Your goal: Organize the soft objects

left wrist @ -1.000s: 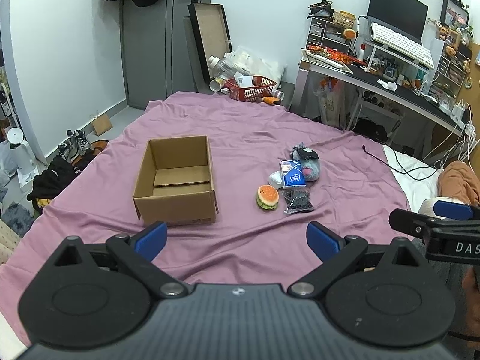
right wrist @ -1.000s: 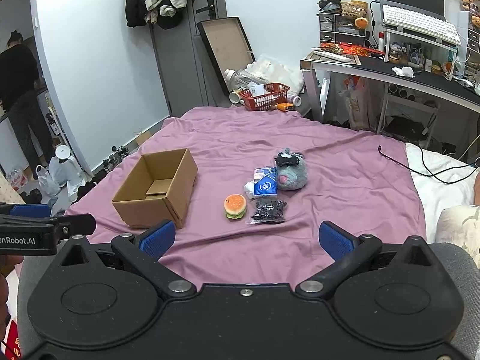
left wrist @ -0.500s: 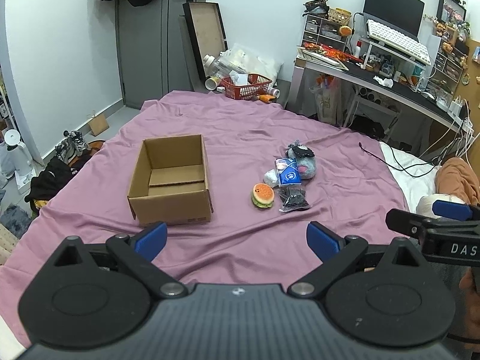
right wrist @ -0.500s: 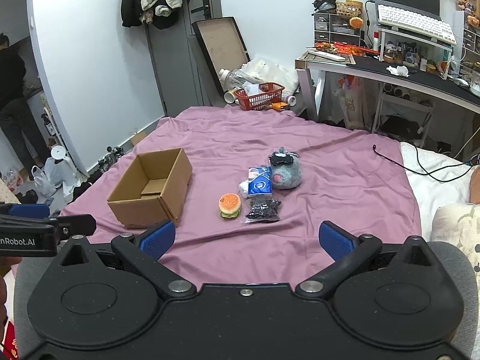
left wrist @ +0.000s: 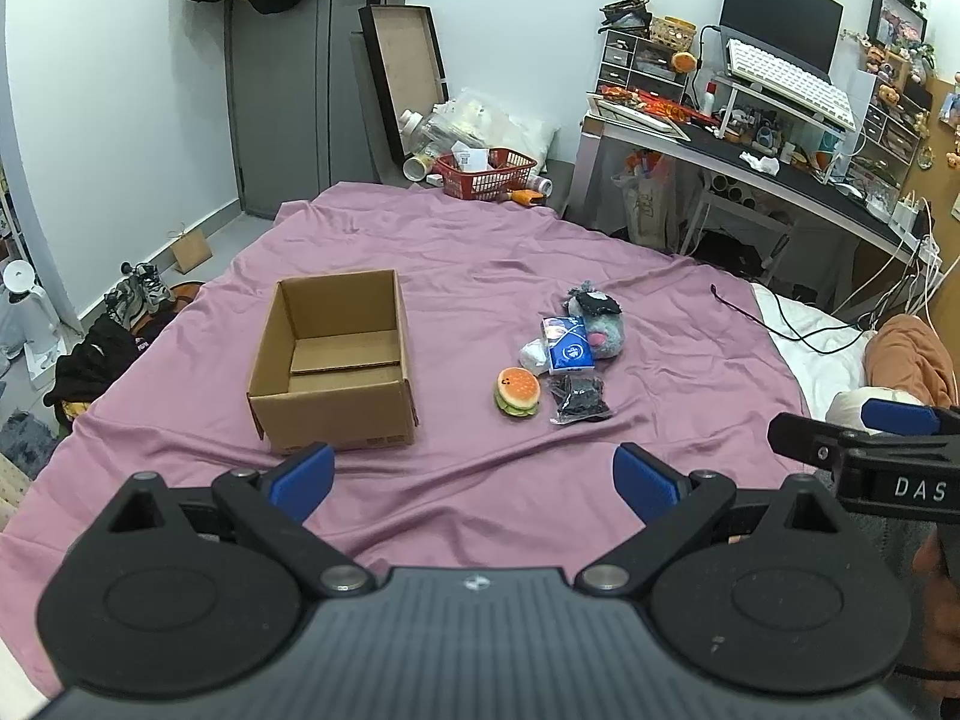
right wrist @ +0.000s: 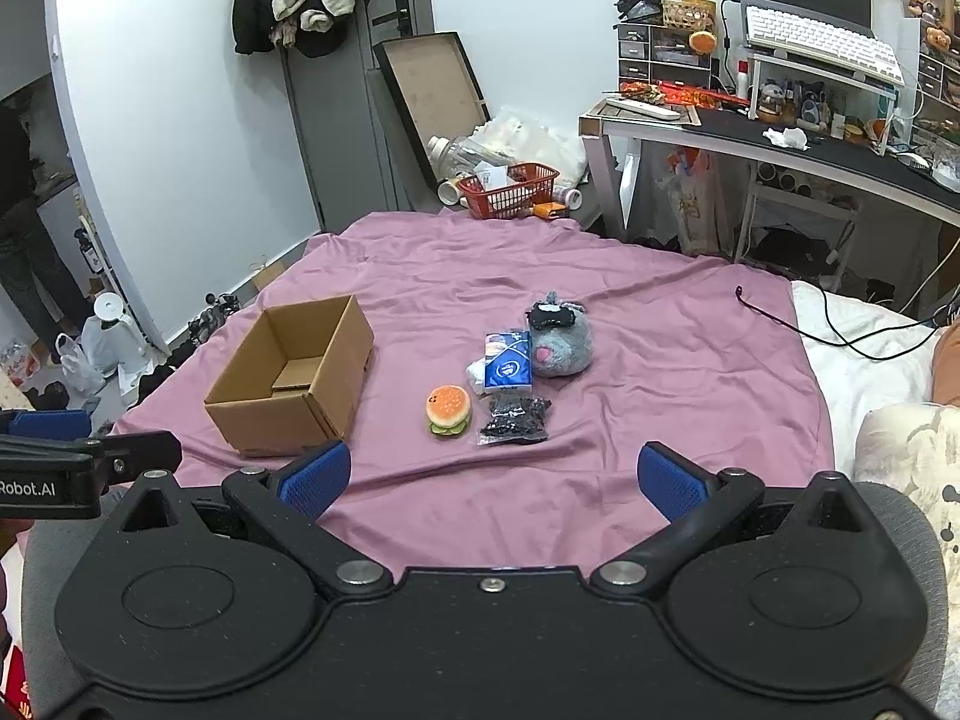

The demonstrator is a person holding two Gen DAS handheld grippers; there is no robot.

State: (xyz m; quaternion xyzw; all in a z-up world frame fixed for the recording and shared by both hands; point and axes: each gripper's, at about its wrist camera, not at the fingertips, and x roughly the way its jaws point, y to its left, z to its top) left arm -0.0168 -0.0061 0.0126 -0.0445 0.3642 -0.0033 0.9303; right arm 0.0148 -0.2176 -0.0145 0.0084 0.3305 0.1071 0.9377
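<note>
An open, empty cardboard box (left wrist: pixel 336 360) (right wrist: pixel 294 378) sits on the purple bedsheet (left wrist: pixel 480 252). Right of it lies a cluster: a burger-shaped soft toy (left wrist: pixel 517 391) (right wrist: pixel 448 409), a blue tissue pack (left wrist: pixel 567 345) (right wrist: pixel 507 360), a grey plush (left wrist: pixel 597 324) (right wrist: pixel 561 339), a black packet (left wrist: pixel 579 399) (right wrist: pixel 515 420) and a small white bundle (left wrist: pixel 534 355). My left gripper (left wrist: pixel 474 474) is open and holds nothing, well short of the box. My right gripper (right wrist: pixel 492 477) is also open with nothing between its fingers, hovering over the near sheet.
A cluttered desk (left wrist: pixel 780 150) with keyboard and monitor stands at the right. A red basket (left wrist: pixel 486 171) and bottles lie beyond the bed's far end. A black cable (left wrist: pixel 780 324) crosses white bedding at right. Shoes and clothes (left wrist: pixel 114 324) lie on the floor at left.
Both grippers have drifted slightly forward and up, so the box and the cluster sit a little higher and further in view. Both stay open.
</note>
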